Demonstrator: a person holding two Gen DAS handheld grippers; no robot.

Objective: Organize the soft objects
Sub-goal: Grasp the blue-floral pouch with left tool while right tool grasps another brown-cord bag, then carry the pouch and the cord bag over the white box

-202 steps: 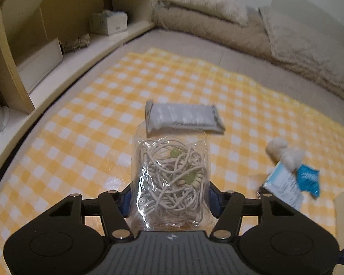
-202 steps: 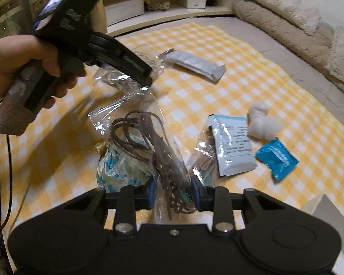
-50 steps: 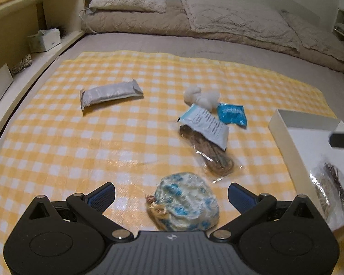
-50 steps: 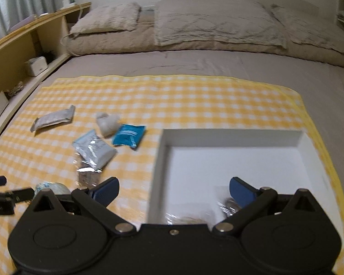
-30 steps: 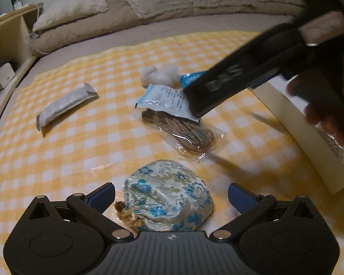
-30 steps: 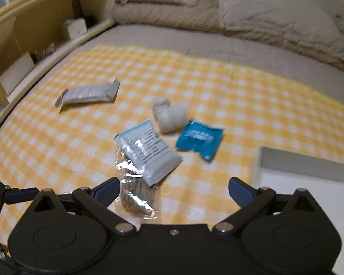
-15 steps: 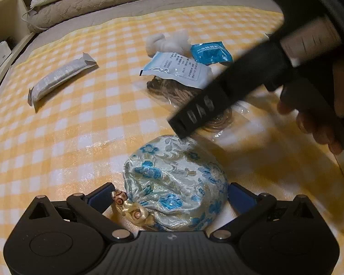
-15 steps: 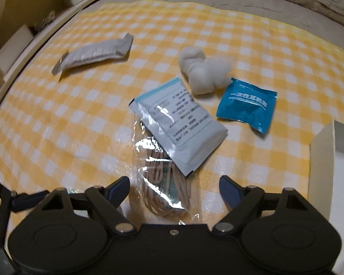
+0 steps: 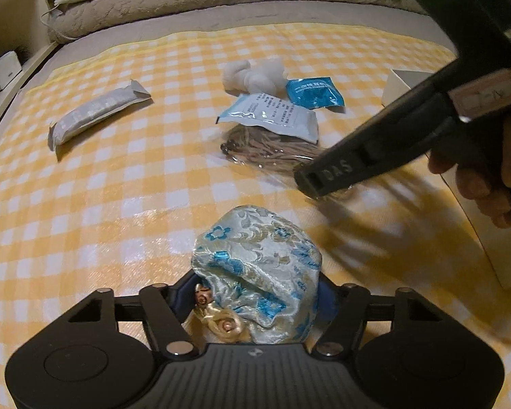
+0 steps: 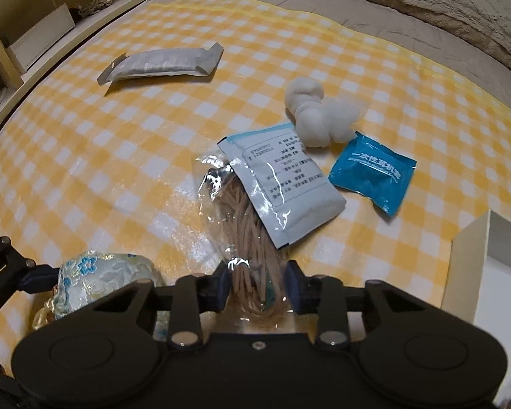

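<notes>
While left gripper (image 9: 255,293) pinches brocade pouch (image 9: 259,266), right gripper (image 10: 257,288), jaws just closing, clamps cord bag (image 10: 245,238).

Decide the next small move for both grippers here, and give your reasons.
Probably lift both straight up. The left gripper, jaws just closed, pinches the brocade pouch; the right gripper likewise grips the bag of cords, which lies partly under the white sachet.
</notes>
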